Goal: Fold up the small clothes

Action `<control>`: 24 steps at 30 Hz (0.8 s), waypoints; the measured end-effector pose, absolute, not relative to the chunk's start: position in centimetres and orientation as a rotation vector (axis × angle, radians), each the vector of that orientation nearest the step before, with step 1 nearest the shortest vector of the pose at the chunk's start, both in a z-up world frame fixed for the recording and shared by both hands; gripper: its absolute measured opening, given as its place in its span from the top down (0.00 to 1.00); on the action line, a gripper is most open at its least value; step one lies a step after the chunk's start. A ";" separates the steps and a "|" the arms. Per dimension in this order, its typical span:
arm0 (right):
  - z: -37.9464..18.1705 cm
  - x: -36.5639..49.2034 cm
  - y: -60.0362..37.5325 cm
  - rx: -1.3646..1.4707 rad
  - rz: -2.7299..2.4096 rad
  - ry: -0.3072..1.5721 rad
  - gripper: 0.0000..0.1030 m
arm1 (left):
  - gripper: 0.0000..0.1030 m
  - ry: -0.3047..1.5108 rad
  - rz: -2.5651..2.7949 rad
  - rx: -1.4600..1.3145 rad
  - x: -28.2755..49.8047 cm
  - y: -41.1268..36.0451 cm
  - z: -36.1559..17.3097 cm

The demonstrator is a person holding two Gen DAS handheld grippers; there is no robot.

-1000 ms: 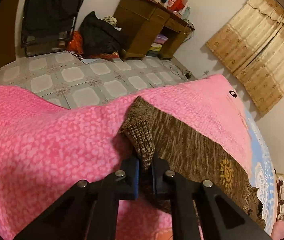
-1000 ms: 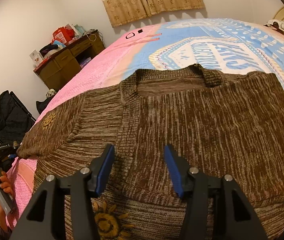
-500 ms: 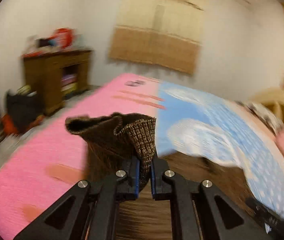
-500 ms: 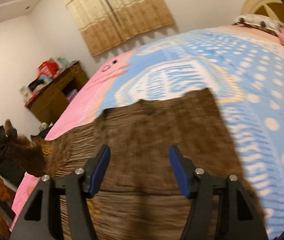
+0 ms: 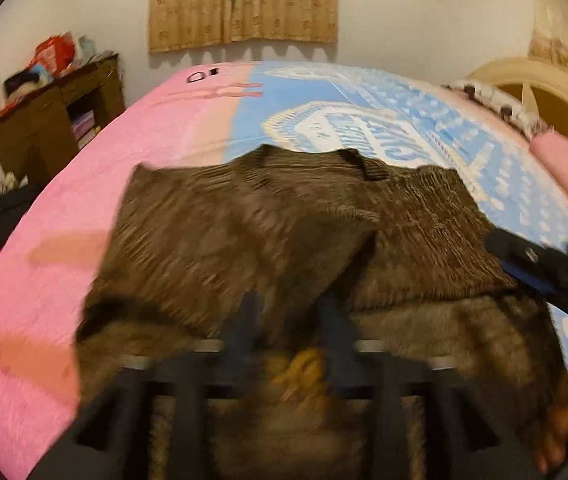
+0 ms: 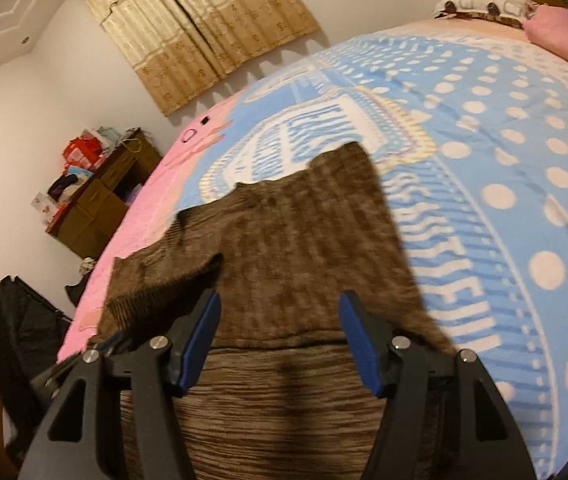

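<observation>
- The brown sweater (image 6: 292, 264) lies on the bed (image 6: 504, 200), sleeves folded in.
- The left claw (image 5: 288, 320) has just been opening, nothing between its fingers; the loose sleeve (image 5: 243, 240) may slide back out.
- The right claw (image 6: 279, 340) hangs open, empty, and could snag the knit.

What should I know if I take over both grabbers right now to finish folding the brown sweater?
Left gripper: jaws have just opened, letting go of the sleeve; nothing is pinched now.
Right gripper: open, empty, over the sweater.
The sweater lies flat on the pink and blue blanket, collar at the far end.
Done: both sleeves look folded in across the body; the right side is already a straight edge.
Left: probably fold the bottom hem up towards the collar, then smooth it.
</observation>
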State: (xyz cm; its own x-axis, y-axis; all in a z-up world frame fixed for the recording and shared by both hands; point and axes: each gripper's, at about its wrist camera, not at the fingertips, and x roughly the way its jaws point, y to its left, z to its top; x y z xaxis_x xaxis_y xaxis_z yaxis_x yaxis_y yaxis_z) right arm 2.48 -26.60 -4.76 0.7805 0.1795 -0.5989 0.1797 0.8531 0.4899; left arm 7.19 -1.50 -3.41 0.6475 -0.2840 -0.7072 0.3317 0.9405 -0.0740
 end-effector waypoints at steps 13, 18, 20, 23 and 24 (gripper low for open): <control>-6.9 11.7 -20.2 0.499 0.076 0.849 0.30 | 0.24 0.780 -0.139 -0.092 6.6 6.3 -6.9; -6.8 14.6 -17.5 0.291 0.128 0.929 0.92 | 0.24 0.770 -0.044 -0.143 9.4 6.9 -5.7; -5.5 15.2 -16.8 0.239 0.136 0.896 0.92 | 0.24 0.803 0.021 -0.211 11.5 7.5 -6.3; -2.1 14.9 -16.9 0.148 0.124 0.739 0.92 | 0.24 0.812 0.106 -0.259 12.3 8.8 -7.4; -1.4 14.9 -17.1 0.120 0.104 0.697 0.92 | 0.24 0.784 0.107 -0.273 11.8 9.1 -7.5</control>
